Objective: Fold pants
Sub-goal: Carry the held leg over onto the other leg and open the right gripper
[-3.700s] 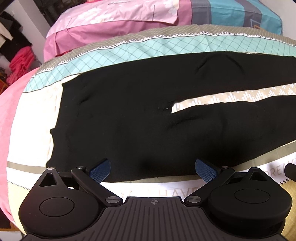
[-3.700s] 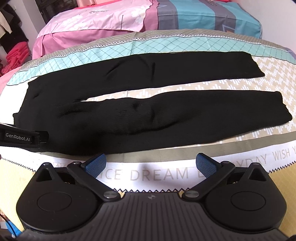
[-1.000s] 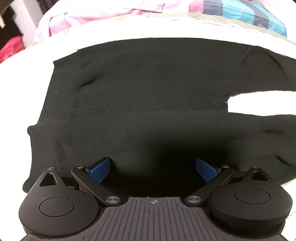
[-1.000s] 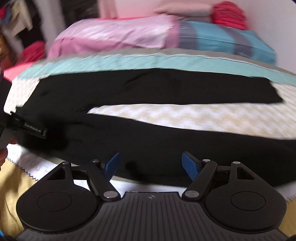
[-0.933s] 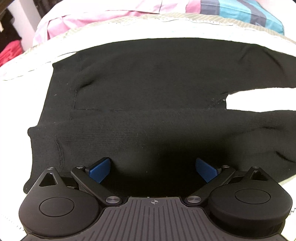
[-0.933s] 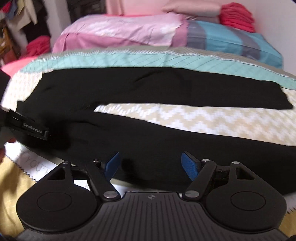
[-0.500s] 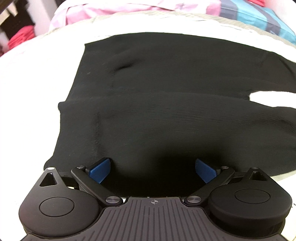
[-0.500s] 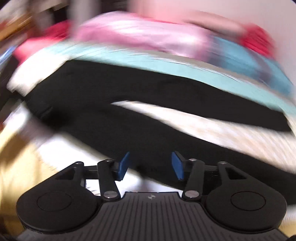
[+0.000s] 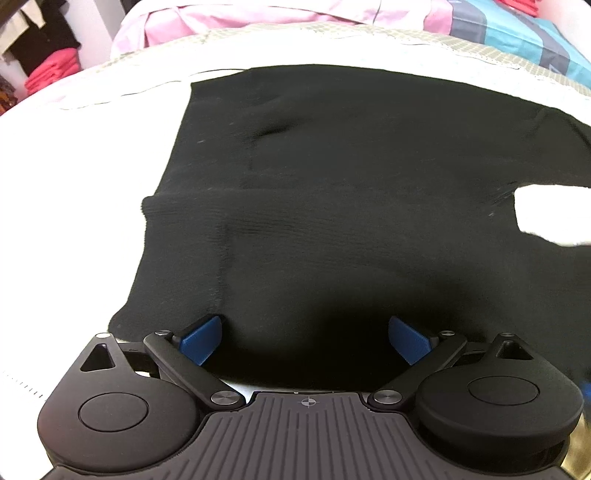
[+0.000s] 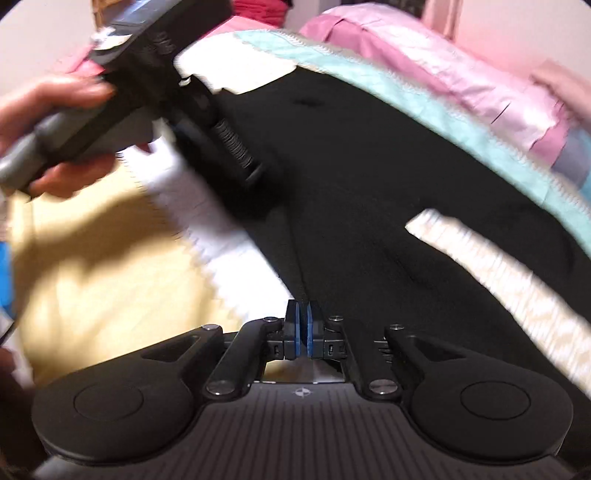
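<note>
The left gripper (image 9: 304, 338) is standing open, its blue pads wide apart at the near edge of the black pants (image 9: 369, 184). The right gripper (image 10: 303, 330) is pinching the near edge of the pants between closed pads. The pants are lying flat on the bed (image 9: 74, 155), waist to the left; pillows (image 9: 258, 14) are lying far behind.

We see black pants (image 9: 351, 192) on a bed cover (image 10: 373, 74) with teal, cream and yellow bands. The pillow (image 9: 236, 16) is pink. The claw pads (image 9: 201, 338) are blue.
</note>
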